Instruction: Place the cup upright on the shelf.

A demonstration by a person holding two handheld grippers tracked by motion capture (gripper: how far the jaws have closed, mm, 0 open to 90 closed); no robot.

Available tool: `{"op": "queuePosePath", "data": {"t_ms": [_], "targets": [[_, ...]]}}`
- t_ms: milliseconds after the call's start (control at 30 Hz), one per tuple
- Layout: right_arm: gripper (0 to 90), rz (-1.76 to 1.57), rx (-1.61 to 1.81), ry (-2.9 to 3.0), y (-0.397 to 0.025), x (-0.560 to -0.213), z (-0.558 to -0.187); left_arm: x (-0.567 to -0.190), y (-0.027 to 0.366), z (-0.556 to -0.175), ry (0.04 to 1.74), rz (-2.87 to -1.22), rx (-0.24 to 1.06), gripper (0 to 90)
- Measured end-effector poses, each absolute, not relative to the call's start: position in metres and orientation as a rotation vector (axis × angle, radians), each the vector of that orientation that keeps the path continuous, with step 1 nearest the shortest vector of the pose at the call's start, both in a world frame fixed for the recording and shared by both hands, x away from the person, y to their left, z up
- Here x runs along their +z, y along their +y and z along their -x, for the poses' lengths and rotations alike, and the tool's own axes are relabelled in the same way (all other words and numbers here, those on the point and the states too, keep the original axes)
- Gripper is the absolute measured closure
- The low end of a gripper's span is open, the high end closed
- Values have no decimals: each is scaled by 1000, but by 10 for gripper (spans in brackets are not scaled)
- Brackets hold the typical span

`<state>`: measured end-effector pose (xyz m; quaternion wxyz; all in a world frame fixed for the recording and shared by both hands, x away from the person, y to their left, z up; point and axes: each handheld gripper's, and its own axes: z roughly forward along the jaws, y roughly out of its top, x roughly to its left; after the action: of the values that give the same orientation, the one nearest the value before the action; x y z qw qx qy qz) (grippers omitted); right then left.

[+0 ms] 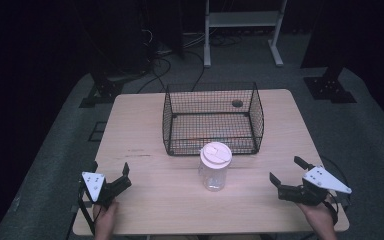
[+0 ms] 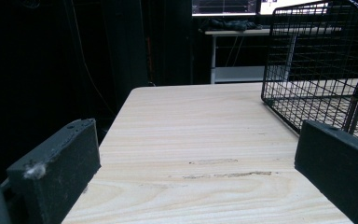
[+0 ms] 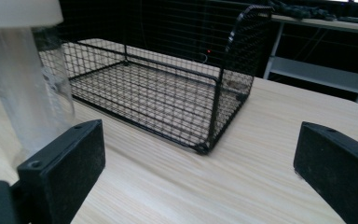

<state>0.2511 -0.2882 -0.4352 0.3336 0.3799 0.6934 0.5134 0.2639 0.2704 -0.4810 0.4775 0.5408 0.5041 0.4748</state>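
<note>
A clear plastic jar (image 1: pixel 214 168) with a white lid stands upright on the wooden table (image 1: pixel 145 130), just in front of a black wire basket (image 1: pixel 212 118). My left gripper (image 1: pixel 110 172) rests open near the table's front left corner, held by a hand. At the front right my right gripper (image 1: pixel 288 171) is open too, its jaws pointing toward the jar. The right gripper view has the jar (image 3: pixel 25 79) at far left and the basket (image 3: pixel 168 88) beyond it. In the left gripper view the basket (image 2: pixel 321 70) stands at the right.
The basket is empty and open at the top. A white metal rack (image 1: pixel 242 27) and black stand feet (image 1: pixel 330 87) sit on the grey floor behind the table. Cables lie on the floor at the back left.
</note>
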Motion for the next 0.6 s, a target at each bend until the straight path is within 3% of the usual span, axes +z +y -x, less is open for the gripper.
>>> {"op": "queuePosePath", "data": {"t_ms": [600], "targets": [[15, -812, 1382, 1876, -252, -409, -243, -481, 271, -264, 1232, -1319, 1155, 0]]}}
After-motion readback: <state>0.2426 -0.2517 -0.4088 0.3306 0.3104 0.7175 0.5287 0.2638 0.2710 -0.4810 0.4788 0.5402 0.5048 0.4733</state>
